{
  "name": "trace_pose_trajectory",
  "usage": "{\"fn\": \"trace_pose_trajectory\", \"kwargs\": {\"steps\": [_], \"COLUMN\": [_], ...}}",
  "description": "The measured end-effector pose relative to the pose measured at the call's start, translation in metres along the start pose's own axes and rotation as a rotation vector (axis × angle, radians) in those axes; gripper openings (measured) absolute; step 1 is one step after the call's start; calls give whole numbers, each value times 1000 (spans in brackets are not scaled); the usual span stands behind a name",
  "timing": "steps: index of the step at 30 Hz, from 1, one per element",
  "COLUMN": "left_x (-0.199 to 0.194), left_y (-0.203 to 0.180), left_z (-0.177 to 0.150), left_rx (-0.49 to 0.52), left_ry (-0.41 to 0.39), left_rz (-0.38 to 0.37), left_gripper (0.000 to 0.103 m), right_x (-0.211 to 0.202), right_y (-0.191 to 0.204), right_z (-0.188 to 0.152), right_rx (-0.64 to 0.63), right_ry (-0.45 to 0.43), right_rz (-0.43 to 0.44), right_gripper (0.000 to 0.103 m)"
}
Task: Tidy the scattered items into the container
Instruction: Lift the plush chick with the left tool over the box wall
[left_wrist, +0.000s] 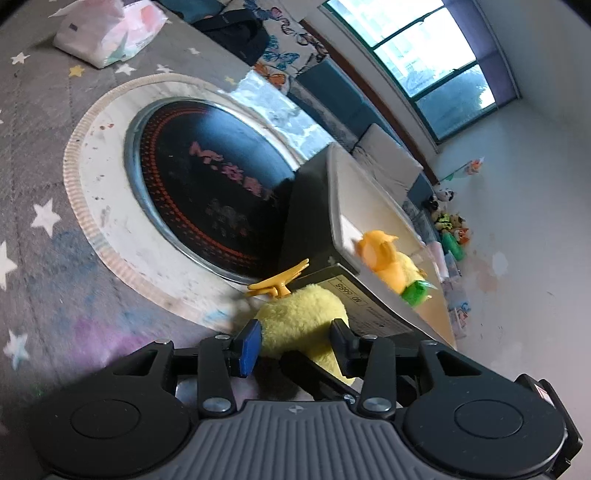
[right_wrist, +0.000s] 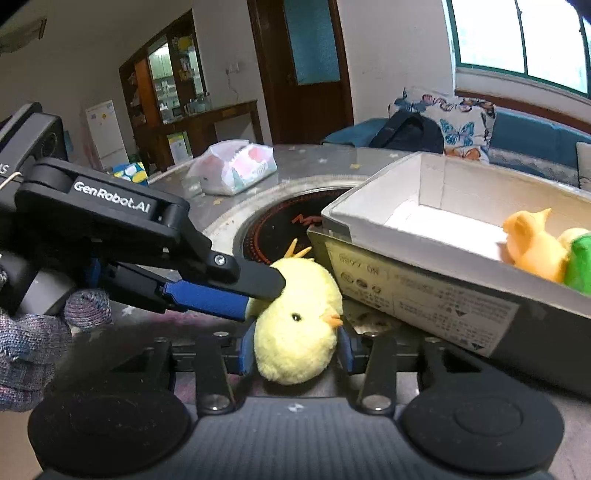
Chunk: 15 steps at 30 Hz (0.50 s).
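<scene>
A yellow plush chick (right_wrist: 297, 319) with an orange comb sits on the table beside a cardboard box (right_wrist: 424, 291). Both grippers hold it. My right gripper (right_wrist: 295, 350) is shut on its lower body. My left gripper (left_wrist: 297, 345) is shut on the chick (left_wrist: 301, 325) from the left side; its fingers (right_wrist: 258, 282) show in the right wrist view. The box (left_wrist: 369, 295) holds an orange and green toy (right_wrist: 543, 251), which also shows in the left wrist view (left_wrist: 395, 266).
A round black induction hob (left_wrist: 210, 184) is set into the table behind the chick. A white plastic bag (right_wrist: 236, 168) lies at the far side. A dark bag (right_wrist: 406, 133) and a butterfly cushion (right_wrist: 458, 122) sit on the blue sofa beyond.
</scene>
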<state>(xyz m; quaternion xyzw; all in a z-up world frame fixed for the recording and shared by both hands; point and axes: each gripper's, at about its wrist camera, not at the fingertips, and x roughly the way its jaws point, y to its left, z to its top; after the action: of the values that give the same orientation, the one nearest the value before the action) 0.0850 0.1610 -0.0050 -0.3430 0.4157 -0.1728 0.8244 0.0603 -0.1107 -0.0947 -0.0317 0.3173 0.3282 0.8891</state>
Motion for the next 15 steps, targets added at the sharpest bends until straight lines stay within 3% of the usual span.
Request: {"fn": "trace_pose_trajectory", "kwargs": {"steps": [7, 15], "left_x": [-9, -19], "left_y": [-28, -38], "left_z": [-5, -12], "left_rx": [33, 37], "left_ry": [-6, -31], "left_rz": [-52, -38], "left_gripper": [44, 44], "right_x": [-42, -56], "right_y": [-3, -4], "right_z": [5, 6], "right_rx": [-27, -30], "right_ry": [-55, -80], "right_rz": [-16, -2], "right_gripper": [42, 42]}}
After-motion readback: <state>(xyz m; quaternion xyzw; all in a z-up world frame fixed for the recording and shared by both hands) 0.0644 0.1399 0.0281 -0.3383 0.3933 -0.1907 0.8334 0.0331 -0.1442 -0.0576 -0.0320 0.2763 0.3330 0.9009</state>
